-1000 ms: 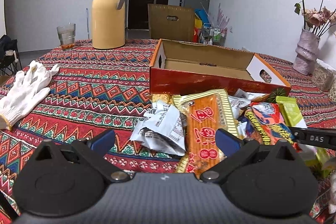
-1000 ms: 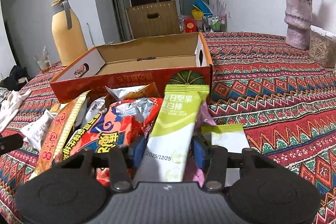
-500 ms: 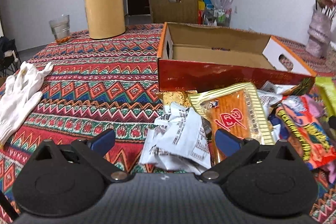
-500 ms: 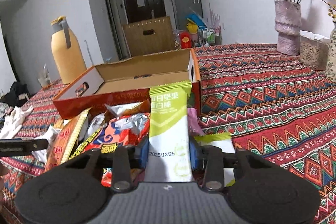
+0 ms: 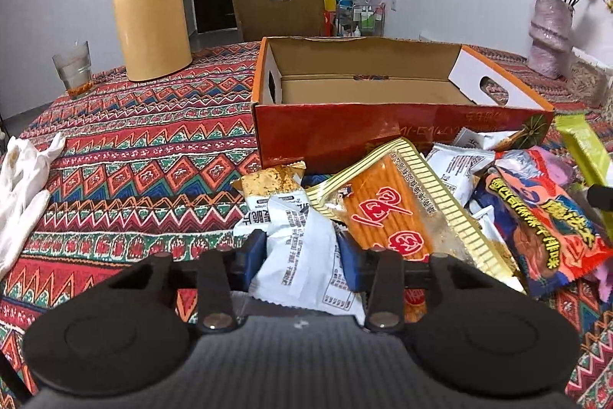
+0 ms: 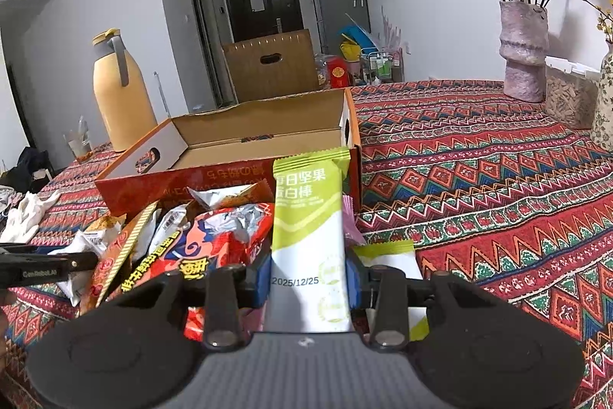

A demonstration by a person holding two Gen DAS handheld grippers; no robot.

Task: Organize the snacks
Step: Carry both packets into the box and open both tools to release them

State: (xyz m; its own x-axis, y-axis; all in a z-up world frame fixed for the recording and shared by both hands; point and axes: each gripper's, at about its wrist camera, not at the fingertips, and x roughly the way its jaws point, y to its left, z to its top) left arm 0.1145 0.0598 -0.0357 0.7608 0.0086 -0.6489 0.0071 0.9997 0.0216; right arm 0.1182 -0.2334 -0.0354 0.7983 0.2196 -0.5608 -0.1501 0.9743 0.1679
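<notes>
On the patterned cloth (image 5: 153, 140), just in front of the open box (image 5: 383, 137), a heap of snacks is lying loose, and both grippers are working at it. The left gripper (image 5: 302, 252) has just been closing its jaws, and they are now pinching a crumpled white packet (image 5: 302, 255) at the near left edge of the heap. The right gripper (image 6: 308, 278) is clamping a green bar (image 6: 308, 229) by its lower end, so the bar is standing up between the pads with its top showing against the box's front wall. The box is holding nothing yet that can be seen.

The white packet is soft and wrinkled, and the pads are catching only loose film; it is likely to slide out on the lift, or to drag its neighbours, the gold-topped packet (image 5: 274, 179) and the orange striped pack (image 5: 398, 209), which are touching it. The bar is being held low, so it may tip or catch on the box wall on the way in. With both grippers heading for the same box, they could also be crowding each other over it.
</notes>
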